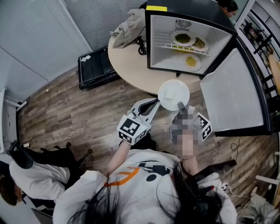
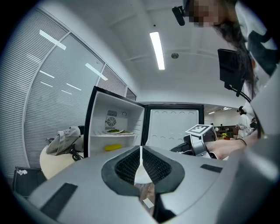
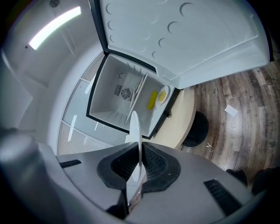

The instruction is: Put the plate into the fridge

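A wood floor [image 1: 65, 113] runs under a round beige table [image 1: 127, 61], and on that table, at about 1 o'clock in the head view, stands a small fridge [image 1: 192, 8] with its door [image 1: 232, 92] swung wide open to the right. Inside, two plates of food [image 1: 183, 38] sit on the upper shelf [image 1: 175, 47] and a third plate [image 1: 191, 61] lies below it, towards the right.

The white plate [image 1: 173, 94] hangs in the air just in front of the table edge, at 6 o'clock from the fridge opening, outside the cabinet. Both claws carry it: the left gripper [image 1: 156, 103] is clamped on the rim at roughly 8 o'clock, the right gripper [image 1: 180, 106] on the rim at roughly 5 o'clock. Each gripper view shows the thin white edge pinched between that claw's closed pads.

By my reading the task is about halfway done — the door is open and the plate is lifted. What remains is carrying it forward towards 12 o'clock, setting it on a free spot (the lower left looks bare), and letting go.
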